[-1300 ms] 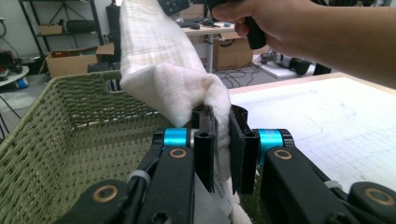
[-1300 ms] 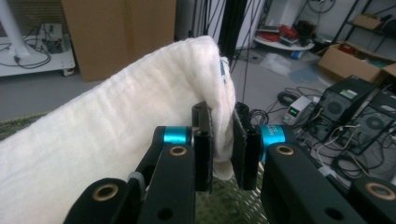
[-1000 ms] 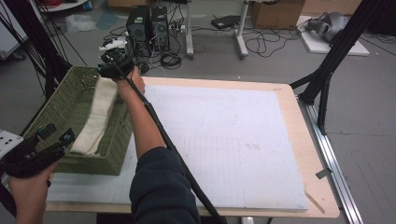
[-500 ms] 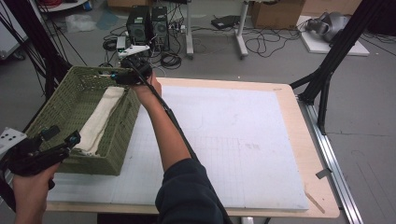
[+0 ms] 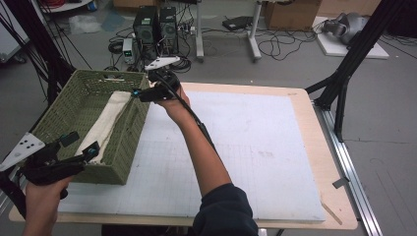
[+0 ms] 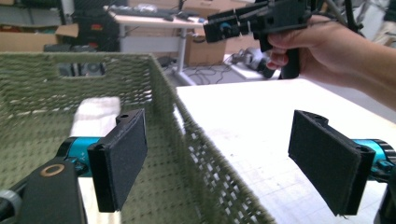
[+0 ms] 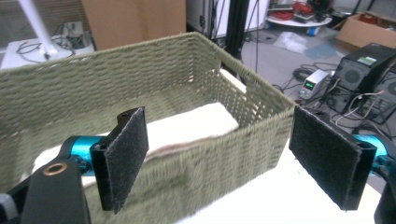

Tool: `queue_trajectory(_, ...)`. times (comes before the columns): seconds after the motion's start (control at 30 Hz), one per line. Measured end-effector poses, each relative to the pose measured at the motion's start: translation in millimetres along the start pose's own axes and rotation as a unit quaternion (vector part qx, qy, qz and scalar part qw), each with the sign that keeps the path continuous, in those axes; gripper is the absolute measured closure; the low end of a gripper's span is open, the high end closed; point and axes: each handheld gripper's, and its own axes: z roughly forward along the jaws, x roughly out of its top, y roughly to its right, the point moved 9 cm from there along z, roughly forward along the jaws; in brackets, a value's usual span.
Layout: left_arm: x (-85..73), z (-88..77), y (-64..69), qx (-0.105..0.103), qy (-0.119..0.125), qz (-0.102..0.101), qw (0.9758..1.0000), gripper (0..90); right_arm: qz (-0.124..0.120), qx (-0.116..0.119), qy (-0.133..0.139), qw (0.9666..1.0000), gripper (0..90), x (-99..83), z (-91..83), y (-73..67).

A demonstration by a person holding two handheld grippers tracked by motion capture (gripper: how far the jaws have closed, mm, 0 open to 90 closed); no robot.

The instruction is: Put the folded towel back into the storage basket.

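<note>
A green woven basket (image 5: 110,169) stands on the left of the table, and a folded cream towel (image 5: 105,120) lies along its floor. My left gripper (image 5: 82,143) is open at the basket's near right corner. In the left gripper view it (image 6: 226,158) straddles the basket's right wall (image 6: 163,93): one jaw is inside near the towel (image 6: 95,109), the other over the white mat. My right gripper (image 5: 137,93) hangs open just outside the far right corner. In the right gripper view it (image 7: 229,163) faces the basket wall (image 7: 210,154), with the towel (image 7: 196,123) beyond.
A white gridded mat (image 5: 246,147) covers most of the wooden table (image 5: 327,162). A black frame leg (image 5: 344,83) stands at the table's right far corner. Computer towers (image 5: 157,24) and cables lie on the floor behind the basket.
My right gripper has let go of the towel's far end and drawn back rightward out of the basket. The towel now lies flat. The left gripper has barely moved.
</note>
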Motion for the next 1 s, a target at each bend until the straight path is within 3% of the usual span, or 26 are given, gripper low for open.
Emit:
queue_trajectory(0.13, -1.7, 4.3, 5.8, -0.010, -0.005, 0.018, 0.9998, 19.8, -0.006, 0.002, -0.009, 0.9999, 16.9, -9.4, -16.7, 2.6)
queue_trajectory(0.27, -1.5, 8.9, 14.6, -0.034, -0.003, 0.009, 0.9994, 19.7, -0.007, -0.002, -0.014, 0.9999, 16.5, -18.6, -33.8, 7.7)
queue_trajectory(0.43, -0.8, 13.9, 21.7, -0.046, -0.001, 0.007, 0.9989, 20.0, -0.010, -0.012, -0.015, 0.9998, 16.4, -33.5, -56.5, 13.3)
queue_trajectory(0.63, -0.8, 26.1, 36.6, -0.072, -0.001, 0.010, 0.9974, 20.1, -0.001, -0.025, -0.011, 0.9996, 16.4, -51.2, -83.0, 21.4)
queue_trajectory(1.0, -2.9, 45.3, 64.9, -0.115, -0.004, 0.037, 0.9927, 20.1, -0.010, -0.062, -0.012, 0.9980, 16.5, -84.9, -135.2, 30.2)
